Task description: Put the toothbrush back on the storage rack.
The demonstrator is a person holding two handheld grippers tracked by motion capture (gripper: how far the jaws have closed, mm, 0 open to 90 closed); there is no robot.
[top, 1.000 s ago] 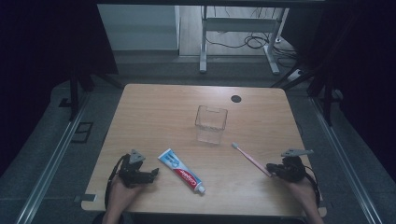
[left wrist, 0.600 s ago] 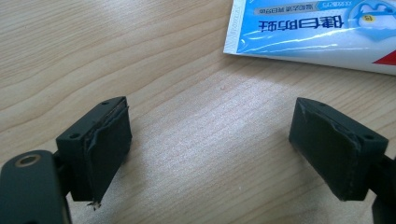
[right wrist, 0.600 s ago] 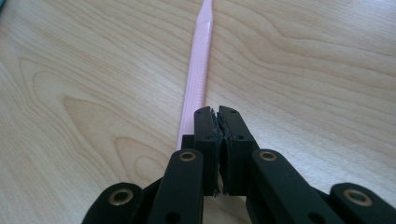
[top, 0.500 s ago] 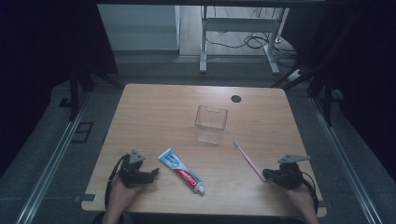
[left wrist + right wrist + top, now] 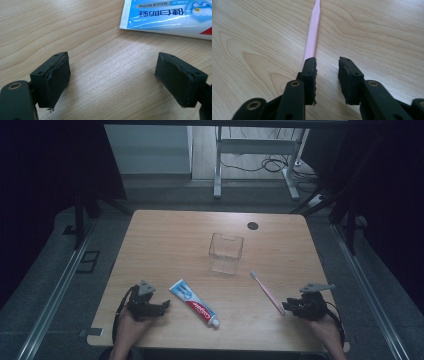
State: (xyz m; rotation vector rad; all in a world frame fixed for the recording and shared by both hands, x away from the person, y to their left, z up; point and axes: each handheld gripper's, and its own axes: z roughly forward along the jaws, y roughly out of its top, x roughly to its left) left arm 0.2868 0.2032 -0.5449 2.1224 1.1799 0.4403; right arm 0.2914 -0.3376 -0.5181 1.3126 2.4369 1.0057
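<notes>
Since the earlier frames, right gripper (image 5: 286, 307) has drawn back toward the near edge of the tabletop (image 5: 165, 245) and now sits at the handle end of the pink toothbrush (image 5: 267, 292); left gripper (image 5: 165, 306) holds the same place as before, and toothbrush, toothpaste tube (image 5: 194, 303) and clear square container (image 5: 226, 252) lie unchanged.

Left gripper: fingers (image 5: 56, 77) spread wide, nothing between them, resting low over bare wood just beside the tube's flat crimped end.

Right gripper: fingers (image 5: 310, 75) partly open with a narrow gap, gripping nothing; the toothbrush handle runs away from the tip of one finger, outside the gap, whether touching it cannot be told.

Toothbrush: flat on the tabletop, bristle head toward the container, near it but apart.

Toothpaste tube: white, blue and red, cap toward the near edge. Blue panel carries printed Chinese characters; red lettering on the body too small to read.

Dark round hole (image 5: 252, 225): far right of tabletop.
</notes>
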